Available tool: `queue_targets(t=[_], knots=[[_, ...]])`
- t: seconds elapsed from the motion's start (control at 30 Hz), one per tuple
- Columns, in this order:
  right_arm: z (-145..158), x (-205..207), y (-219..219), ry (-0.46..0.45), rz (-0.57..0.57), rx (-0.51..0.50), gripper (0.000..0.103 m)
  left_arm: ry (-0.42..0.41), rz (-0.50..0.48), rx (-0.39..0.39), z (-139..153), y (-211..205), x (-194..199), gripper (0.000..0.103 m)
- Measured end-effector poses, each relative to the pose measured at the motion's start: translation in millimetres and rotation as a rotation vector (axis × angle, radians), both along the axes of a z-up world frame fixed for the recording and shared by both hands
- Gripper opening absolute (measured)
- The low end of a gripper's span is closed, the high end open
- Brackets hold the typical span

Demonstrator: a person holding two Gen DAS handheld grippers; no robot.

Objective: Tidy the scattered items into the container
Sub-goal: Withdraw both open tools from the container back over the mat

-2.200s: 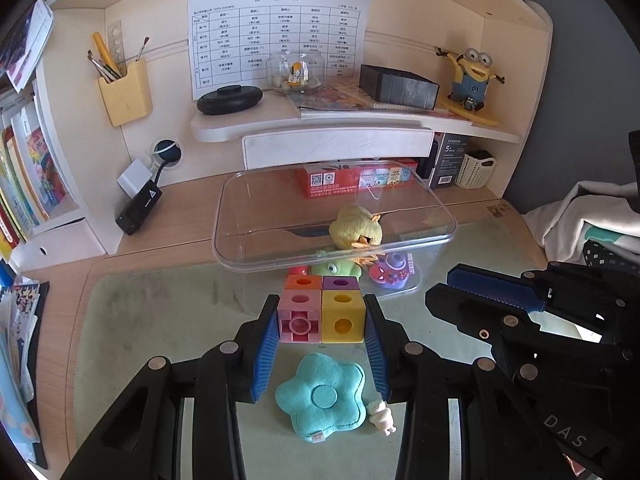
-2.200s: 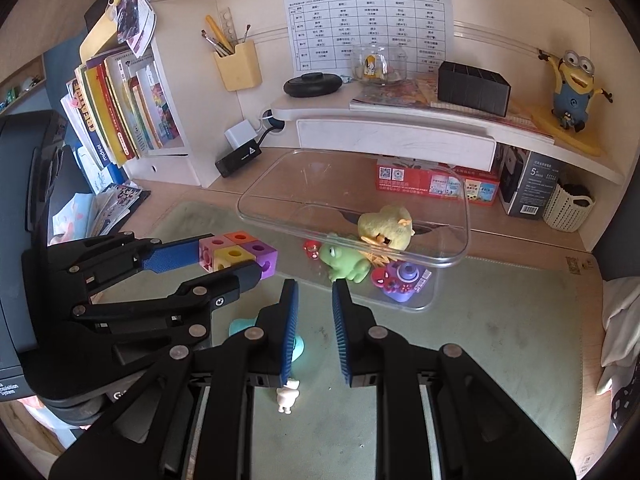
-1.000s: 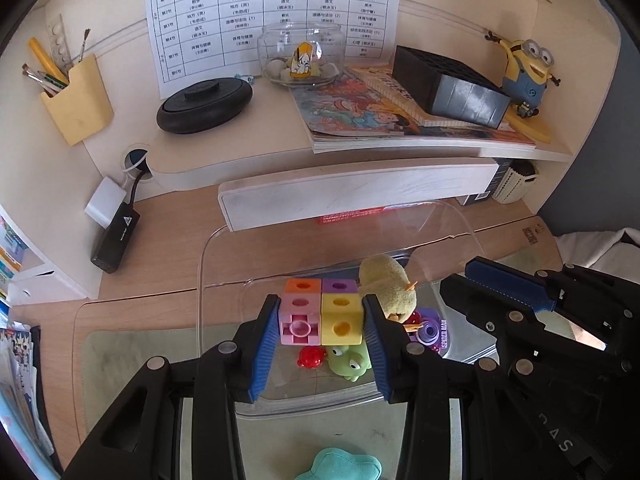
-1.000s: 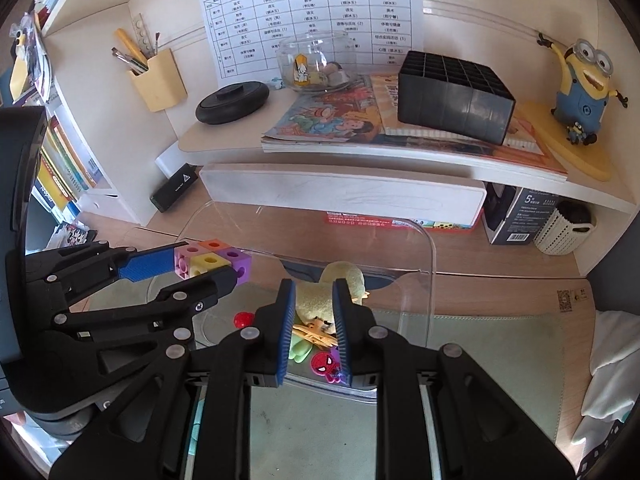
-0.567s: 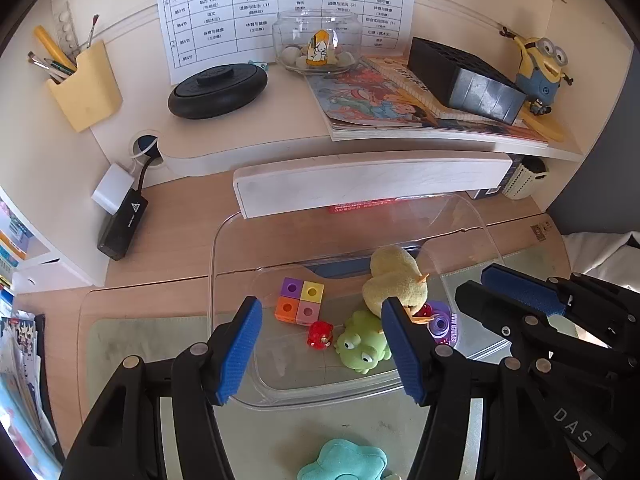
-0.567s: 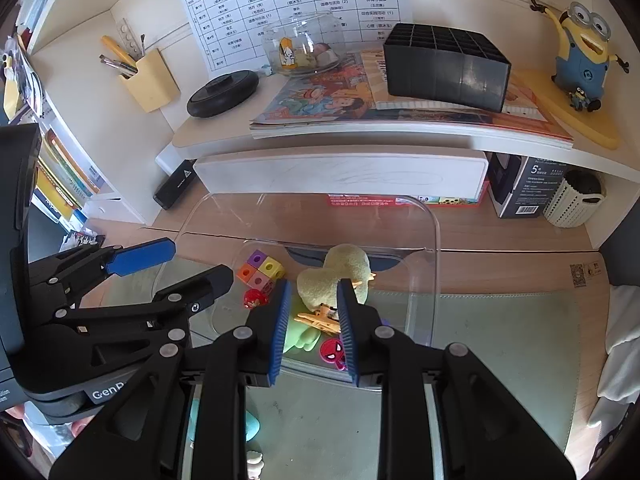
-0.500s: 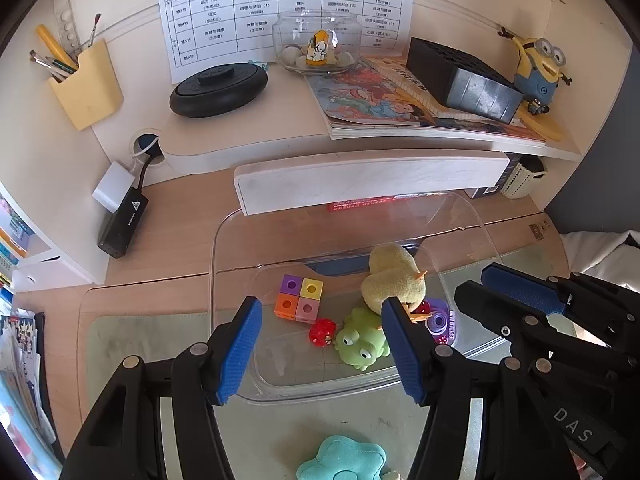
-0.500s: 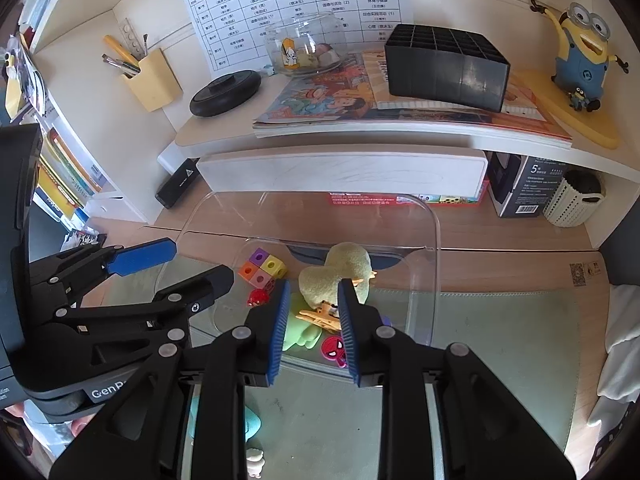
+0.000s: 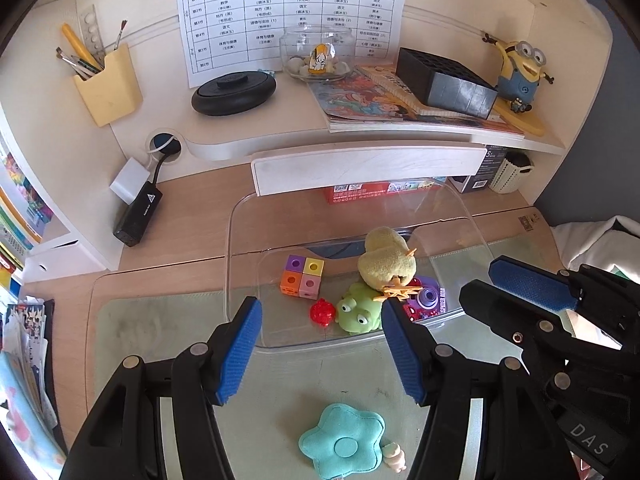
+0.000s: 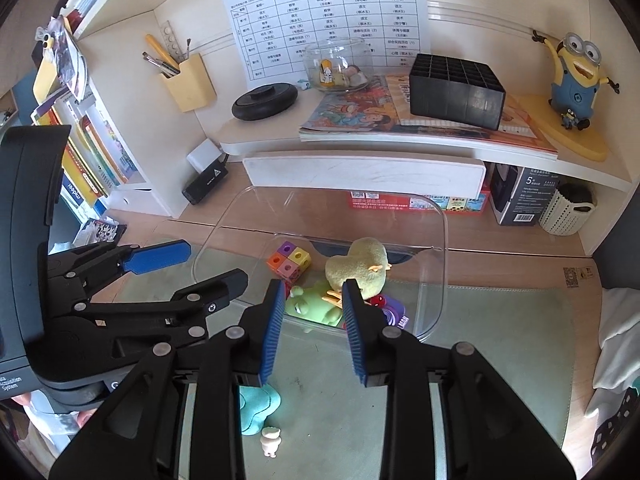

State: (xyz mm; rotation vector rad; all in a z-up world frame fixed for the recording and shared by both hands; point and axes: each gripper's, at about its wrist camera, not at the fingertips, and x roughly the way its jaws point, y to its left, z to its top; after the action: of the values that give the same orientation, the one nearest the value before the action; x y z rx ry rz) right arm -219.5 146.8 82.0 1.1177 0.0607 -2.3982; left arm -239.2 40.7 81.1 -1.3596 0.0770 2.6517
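Desk and green mat fill the left wrist view, with a shelf of books above. Left gripper [image 9: 320,344] hangs over the mat's near part, jaws spread wide and empty. Just beyond its blue pads sits the clear container [image 9: 240,248], and inside it the block cube [image 9: 302,277] lies at the back left, apart from the red ball [image 9: 322,313], green frog [image 9: 358,312] and yellow duck [image 9: 386,258]. Below the gripper, outside the container on the mat, lies the teal star cushion [image 9: 342,446], with the tiny figurine [image 9: 394,456] touching its right edge. Right gripper [image 9: 516,292] shows at the right, beside the container's corner.

Over to the right wrist view: same desk, same container [image 10: 444,264]. Right gripper [image 10: 314,332] hovers at the container's near rim, jaws parted and holding nothing, the frog [image 10: 312,308] framed between them. Block cube [image 10: 289,261] rests further in, to the left. Cushion [image 10: 258,408] and figurine [image 10: 271,440] lie on the mat, partly hidden behind the left finger. Left gripper [image 10: 188,268] sits open at the left.
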Motion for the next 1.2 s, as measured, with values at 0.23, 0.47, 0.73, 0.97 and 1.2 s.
queue_targets(t=[0.23,0.47,0.73,0.97,1.2], knots=[[4.8,18.9,-1.2,0.032,0.021,-0.003,0.027,0.015,0.007,0.016,2.1,-5.0,16.6,0.058],[6.1,35.7,-0.6,0.052,0.043,-0.006,0.027,0.024,-0.007,0.034,1.8,-6.6,33.0,0.058],[7.1,59.8,3.8,0.074,0.059,-0.016,0.027,0.037,-0.029,0.042,0.3,-5.5,54.6,0.058],[3.1,79.6,7.2,0.086,0.061,-0.005,0.027,0.038,-0.054,0.053,-4.8,-5.1,72.3,0.058],[-7.3,95.0,9.9,0.067,0.058,-0.007,0.027,0.026,-0.073,0.050,-13.3,-4.8,86.8,0.058]])
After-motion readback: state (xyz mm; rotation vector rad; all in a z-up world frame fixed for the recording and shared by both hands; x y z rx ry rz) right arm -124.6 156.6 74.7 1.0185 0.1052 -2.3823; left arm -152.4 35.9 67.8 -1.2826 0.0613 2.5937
